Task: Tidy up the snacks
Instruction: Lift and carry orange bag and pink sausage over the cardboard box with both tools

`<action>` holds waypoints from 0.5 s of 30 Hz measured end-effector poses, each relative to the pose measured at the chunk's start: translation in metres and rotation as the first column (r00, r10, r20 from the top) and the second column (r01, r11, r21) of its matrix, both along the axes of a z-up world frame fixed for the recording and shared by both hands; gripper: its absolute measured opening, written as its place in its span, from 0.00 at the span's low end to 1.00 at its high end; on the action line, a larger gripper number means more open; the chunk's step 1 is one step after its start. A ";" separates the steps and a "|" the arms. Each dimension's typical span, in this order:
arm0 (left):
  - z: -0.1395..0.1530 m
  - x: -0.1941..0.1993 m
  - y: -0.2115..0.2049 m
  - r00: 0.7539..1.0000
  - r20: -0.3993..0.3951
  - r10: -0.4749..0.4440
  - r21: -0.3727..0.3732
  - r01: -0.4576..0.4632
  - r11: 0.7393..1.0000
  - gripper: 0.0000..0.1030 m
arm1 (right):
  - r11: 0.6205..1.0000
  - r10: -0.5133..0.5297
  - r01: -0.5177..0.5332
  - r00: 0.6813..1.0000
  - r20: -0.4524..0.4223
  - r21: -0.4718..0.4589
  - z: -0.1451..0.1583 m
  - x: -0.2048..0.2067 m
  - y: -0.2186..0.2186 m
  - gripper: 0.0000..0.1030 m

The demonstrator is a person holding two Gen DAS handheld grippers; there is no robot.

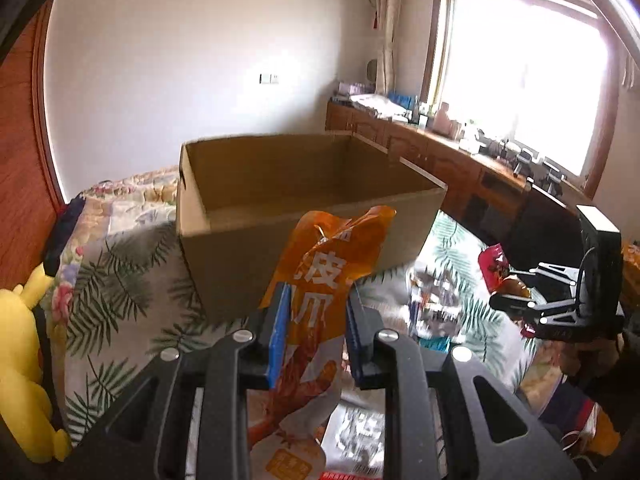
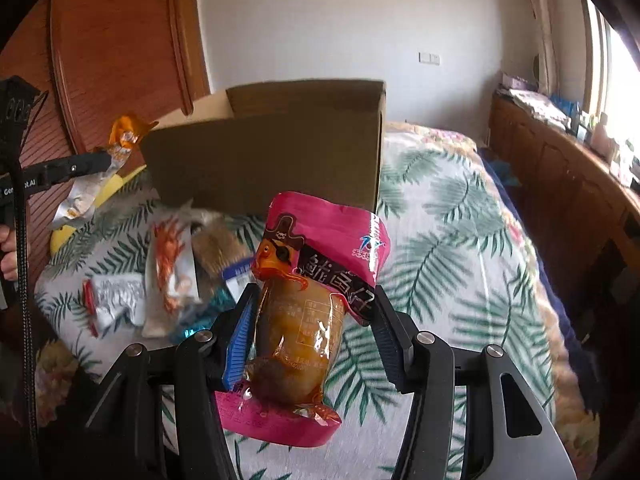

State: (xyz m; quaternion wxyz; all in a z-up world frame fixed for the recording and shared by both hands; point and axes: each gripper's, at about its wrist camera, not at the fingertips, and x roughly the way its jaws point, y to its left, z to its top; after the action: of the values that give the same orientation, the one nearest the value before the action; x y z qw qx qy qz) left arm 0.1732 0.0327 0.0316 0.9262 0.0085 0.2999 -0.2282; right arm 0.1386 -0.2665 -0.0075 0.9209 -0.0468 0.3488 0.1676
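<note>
— Starting from the left, what did the left gripper (image 1: 318, 320) hold?

— Its fingers (image 1: 280, 320) were closed on an orange snack pouch (image 1: 324, 280), in front of the open cardboard box (image 1: 288, 200) on the bed (image 1: 120, 280).

— And further right?

— Several loose snack packets (image 2: 168, 280) lay on the bed near the box. The right gripper (image 2: 312, 336) clamped a pink fish snack pack (image 2: 316, 304), held above the bed, just before the box.
</note>
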 end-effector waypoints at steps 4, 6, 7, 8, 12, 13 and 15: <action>0.021 0.005 -0.005 0.999 0.034 0.004 -0.016 -0.003 1.000 0.22 | 1.000 0.006 -0.006 1.000 0.027 -0.001 0.016 0.009 0.002 0.53; 0.032 0.010 -0.008 0.999 0.049 0.007 -0.026 -0.006 1.000 0.22 | 1.000 0.009 -0.009 0.999 0.041 0.002 0.027 0.017 0.004 0.54; 0.036 0.013 -0.009 0.998 0.056 0.013 -0.033 -0.011 0.999 0.22 | 1.000 0.011 -0.011 0.999 0.046 0.002 0.031 0.020 0.005 0.54; 0.041 0.017 -0.009 0.998 0.061 0.018 -0.041 -0.015 0.999 0.22 | 1.000 0.013 -0.013 0.999 0.052 0.002 0.034 0.023 0.006 0.54; 0.056 0.030 -0.013 0.996 0.079 0.030 -0.058 -0.025 0.998 0.22 | 1.000 0.025 -0.026 0.997 0.068 0.011 0.050 0.037 0.012 0.54; 0.061 0.035 -0.015 0.996 0.079 0.030 -0.063 -0.025 0.998 0.22 | 0.999 0.030 -0.032 0.997 0.070 0.017 0.053 0.041 0.014 0.54; 0.068 0.044 -0.018 0.996 0.079 0.034 -0.065 -0.028 0.997 0.22 | 0.999 0.038 -0.039 0.997 0.070 0.018 0.059 0.051 0.019 0.54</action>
State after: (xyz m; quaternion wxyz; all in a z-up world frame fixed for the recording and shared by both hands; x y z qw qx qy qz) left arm 0.2172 0.0150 0.0994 0.9407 -0.0168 0.2552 -0.2228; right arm 0.1892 -0.2476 0.0515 0.9295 -0.0502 0.3139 0.1869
